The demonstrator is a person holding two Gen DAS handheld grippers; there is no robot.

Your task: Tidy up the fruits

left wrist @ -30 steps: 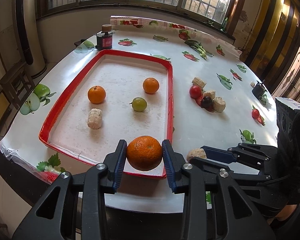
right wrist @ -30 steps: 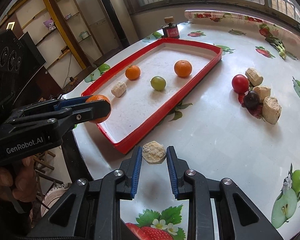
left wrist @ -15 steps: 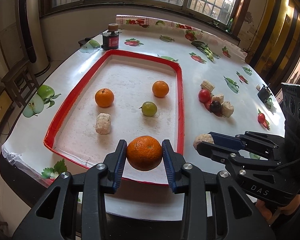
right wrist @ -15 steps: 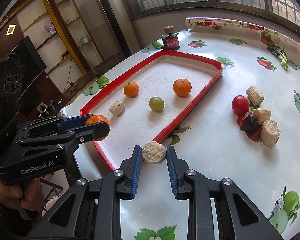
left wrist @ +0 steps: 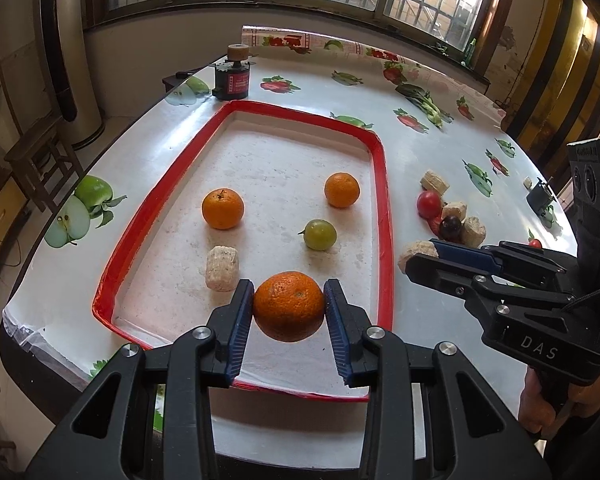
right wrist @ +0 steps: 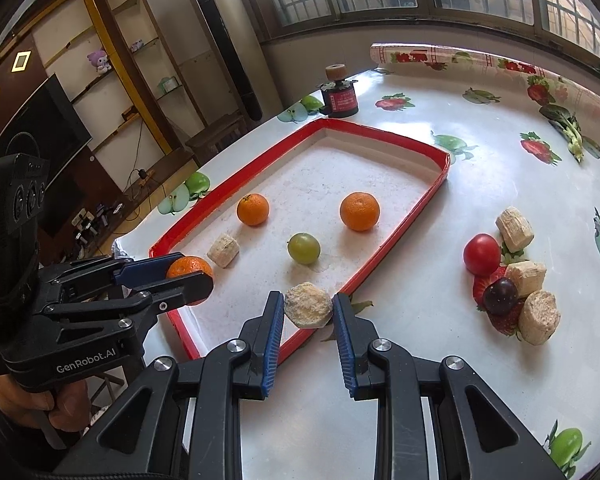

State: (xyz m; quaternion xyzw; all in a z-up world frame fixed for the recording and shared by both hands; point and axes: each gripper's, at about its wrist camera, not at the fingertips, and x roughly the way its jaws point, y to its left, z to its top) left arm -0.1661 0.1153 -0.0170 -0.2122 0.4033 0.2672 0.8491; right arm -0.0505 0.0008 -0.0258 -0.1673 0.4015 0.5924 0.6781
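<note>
My left gripper (left wrist: 289,306) is shut on an orange (left wrist: 289,305) and holds it above the near end of the red-rimmed tray (left wrist: 385,208). My right gripper (right wrist: 308,308) is shut on a beige chunk (right wrist: 308,305) and holds it over the tray's near right rim (right wrist: 404,224). In the tray lie two oranges (left wrist: 223,208) (left wrist: 341,189), a green fruit (left wrist: 320,234) and a beige chunk (left wrist: 221,268). Right of the tray sits a pile (right wrist: 508,276) with a red fruit, a dark fruit and beige chunks.
A small dark jar with a cork lid (left wrist: 233,76) stands beyond the tray's far end. A small black object (left wrist: 540,198) sits at the table's right. The table edge runs close along the tray's left and near sides. A wooden stool (left wrist: 40,160) stands left of the table.
Both grippers have moved forward with their loads. The orange is now over the tray's near end, and the beige chunk has come up over the tray's right rim.
</note>
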